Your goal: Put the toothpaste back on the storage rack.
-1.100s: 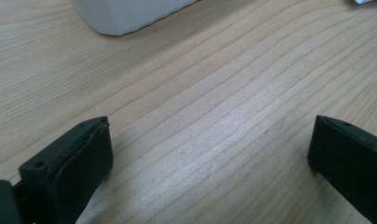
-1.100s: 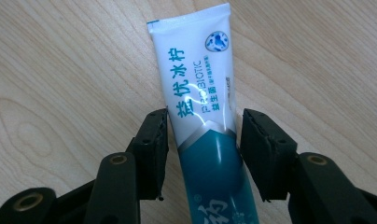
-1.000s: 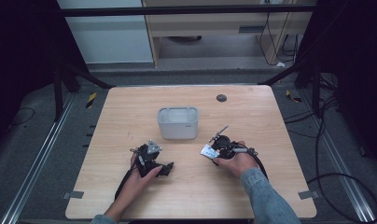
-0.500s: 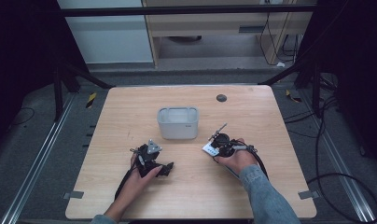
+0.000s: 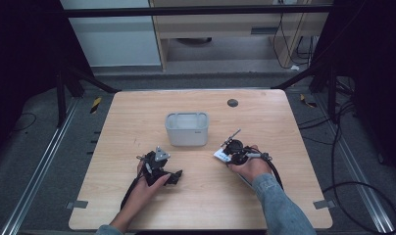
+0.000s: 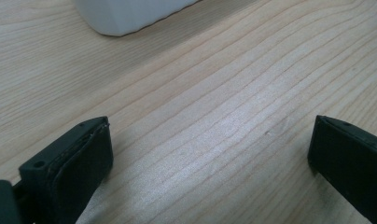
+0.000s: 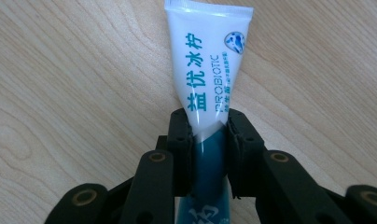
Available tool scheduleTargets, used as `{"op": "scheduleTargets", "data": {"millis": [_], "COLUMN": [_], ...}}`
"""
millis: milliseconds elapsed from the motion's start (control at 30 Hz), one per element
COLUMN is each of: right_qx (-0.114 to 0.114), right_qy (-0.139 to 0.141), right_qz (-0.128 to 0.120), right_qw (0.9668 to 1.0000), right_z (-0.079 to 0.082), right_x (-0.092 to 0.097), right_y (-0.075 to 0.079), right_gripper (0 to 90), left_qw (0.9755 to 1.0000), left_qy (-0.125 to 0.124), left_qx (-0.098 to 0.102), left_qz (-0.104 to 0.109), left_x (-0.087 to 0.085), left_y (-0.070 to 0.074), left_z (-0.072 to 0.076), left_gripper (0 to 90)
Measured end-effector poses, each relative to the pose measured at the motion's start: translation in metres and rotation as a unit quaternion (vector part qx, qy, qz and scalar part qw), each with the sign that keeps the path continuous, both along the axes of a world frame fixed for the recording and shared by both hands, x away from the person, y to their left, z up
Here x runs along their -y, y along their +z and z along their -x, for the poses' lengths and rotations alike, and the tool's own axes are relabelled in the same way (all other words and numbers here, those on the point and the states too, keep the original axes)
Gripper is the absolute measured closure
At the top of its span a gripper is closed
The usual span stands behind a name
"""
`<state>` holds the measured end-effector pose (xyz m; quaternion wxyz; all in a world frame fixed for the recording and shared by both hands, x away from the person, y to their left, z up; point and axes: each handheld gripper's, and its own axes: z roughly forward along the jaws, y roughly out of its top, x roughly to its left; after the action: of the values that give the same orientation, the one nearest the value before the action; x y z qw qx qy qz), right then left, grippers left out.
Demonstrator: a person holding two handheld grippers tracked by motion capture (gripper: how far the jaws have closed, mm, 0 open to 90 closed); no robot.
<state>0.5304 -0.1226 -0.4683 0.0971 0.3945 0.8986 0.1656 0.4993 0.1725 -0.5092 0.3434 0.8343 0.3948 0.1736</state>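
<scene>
My right gripper point(image 7: 209, 123) is shut on a white toothpaste tube point(image 7: 209, 70) with teal lettering. Its jaws have just been closing, and the pads now pinch the tube where its white part meets its teal part. The tube's flat crimped end points away from me and lies low over the wooden table point(image 5: 137, 122). In the high view that gripper point(image 5: 225, 153) and the tube point(image 5: 220, 156) sit right of centre, just right of a white bin point(image 5: 186, 128). My left gripper point(image 6: 210, 140) rests on the table with its jaws wide apart and nothing between them; it point(image 5: 159, 165) lies front-left of the bin point(image 6: 126, 14).
A small dark round spot point(image 5: 232, 103) marks the table's far side. Cables point(image 5: 277, 171) trail from both grippers toward the front edge. Dark frame legs and floor rails point(image 5: 39, 166) flank the table.
</scene>
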Motion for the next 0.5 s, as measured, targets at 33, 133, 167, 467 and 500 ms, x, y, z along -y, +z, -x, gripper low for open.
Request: {"op": "scheduleTargets", "data": {"millis": [33, 133, 167, 467, 500], "right_qx": [0.0, -0.001, 0.0, 0.012, 0.012], "right_qy": [0.0, -0.011, -0.01, -0.034, -0.031], "right_qz": [-0.003, -0.01, -0.012, -0.015, -0.011], "right_qw": [1.0, 0.9999, 0.9999, 0.9992, 0.9994], "right_z": [0.0, 0.0, 0.0, 0.003, 0.003], "right_x": [0.001, 0.002, 0.003, 0.01, 0.01], "right_y": [0.0, 0.001, 0.001, 0.01, 0.011], "right_gripper": [74.6, 77.1, 77.6, 79.0, 79.0], "left_qw": [1.0, 1.0, 1.0, 1.0, 1.0], "left_qy": [0.0, 0.001, 0.001, 0.003, 0.003], "left_qx": [0.0, 0.0, 0.0, 0.0, 0.001], "left_qz": [0.0, 0.0, 0.0, 0.0, 0.0], "left_x": [0.0, 0.0, 0.0, 0.0, 0.0], "left_y": [0.0, 0.0, 0.0, 0.0, 0.0], "left_z": [0.0, 0.0, 0.0, -0.001, -0.001], "left_gripper": [0.0, 0.0, 0.0, 0.0, 0.0]}}
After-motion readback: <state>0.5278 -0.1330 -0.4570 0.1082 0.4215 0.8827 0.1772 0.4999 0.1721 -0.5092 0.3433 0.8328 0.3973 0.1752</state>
